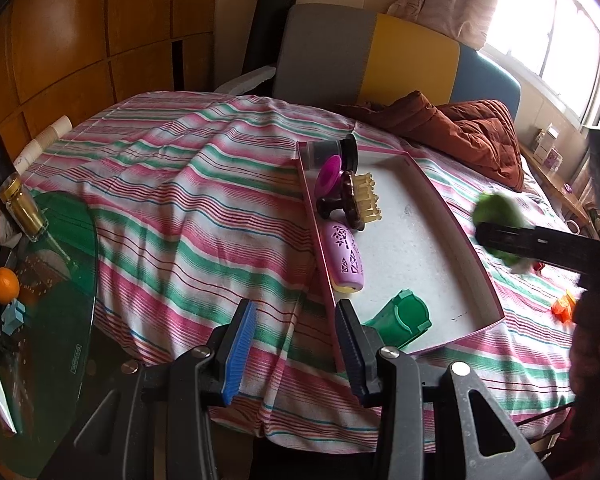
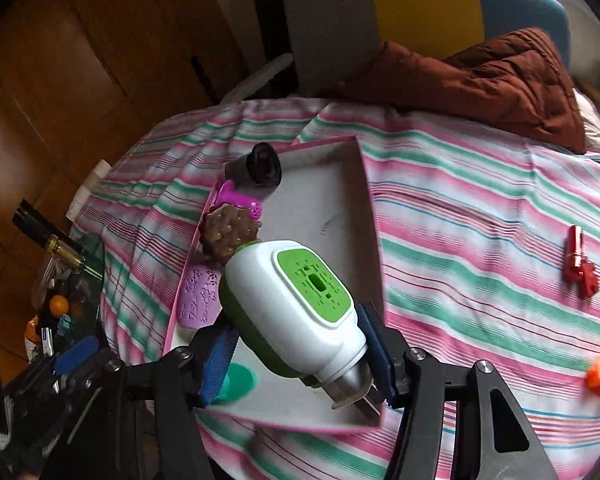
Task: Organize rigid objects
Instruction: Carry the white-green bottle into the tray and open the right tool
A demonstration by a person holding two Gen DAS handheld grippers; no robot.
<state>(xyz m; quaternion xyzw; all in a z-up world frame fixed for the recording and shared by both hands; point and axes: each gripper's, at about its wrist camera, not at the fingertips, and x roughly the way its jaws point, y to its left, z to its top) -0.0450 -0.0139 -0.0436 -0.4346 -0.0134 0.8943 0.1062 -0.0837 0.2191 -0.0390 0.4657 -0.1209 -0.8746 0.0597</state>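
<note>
While the left gripper (image 1: 296, 340) waits with its jaws apart and nothing between them, straddling the near-left wall of the pink tray (image 1: 452, 216), it seems placed to steady the tray. Along that left wall lie a black-lidded jar (image 1: 332, 152), a brown scalp brush (image 1: 360, 200), a lilac case (image 1: 346, 260) and a green cup (image 1: 404, 320), lined up to leave the middle free. Farther right, the right gripper (image 2: 296, 356) clamps the green-and-white plug-in device (image 2: 296, 304) above the tray, probably bound for that free space.
</note>
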